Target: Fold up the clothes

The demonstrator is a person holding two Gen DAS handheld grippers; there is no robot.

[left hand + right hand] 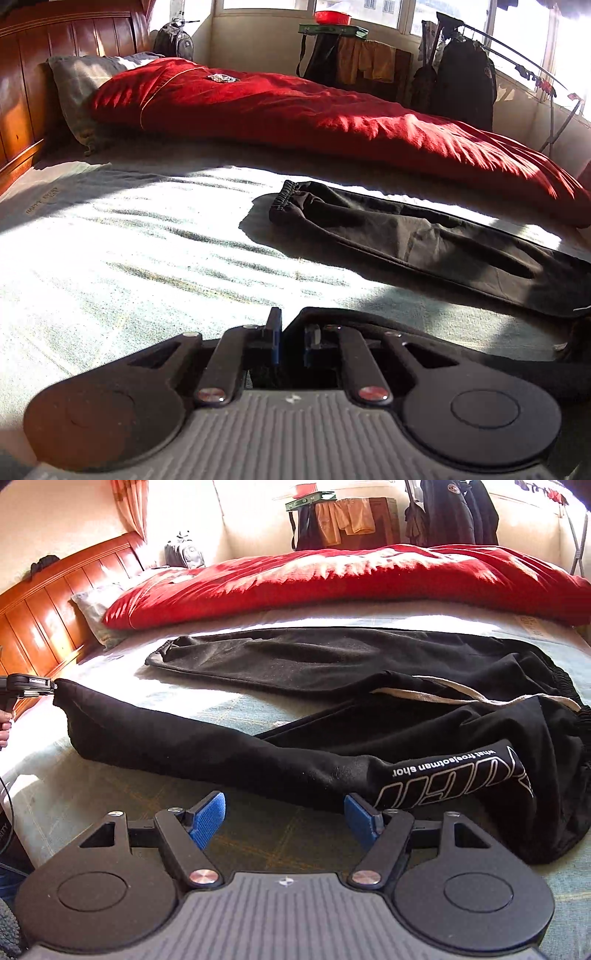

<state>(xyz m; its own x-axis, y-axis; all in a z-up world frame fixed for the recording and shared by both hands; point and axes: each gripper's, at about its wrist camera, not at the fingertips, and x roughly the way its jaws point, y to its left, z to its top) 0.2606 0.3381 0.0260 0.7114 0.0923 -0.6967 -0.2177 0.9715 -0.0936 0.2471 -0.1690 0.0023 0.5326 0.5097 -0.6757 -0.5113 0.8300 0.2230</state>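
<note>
The black trousers (pixel 424 240) run off the right edge of the left wrist view, so their waist end cannot be seen there. Black cloth between the fingers of the left hand-held gripper (pixel 291 343) is mostly covered by its own linkage. In the right wrist view, the left hand-held gripper (pixel 51 686) is cut by the left edge, and only fingertips of the hand (pixel 4 725) holding it show. The white lettering (pixel 443 762) on the trousers (pixel 332 716) just ahead of the right hand-held gripper (pixel 286 818) reads upside down and only partly legibly.
</note>
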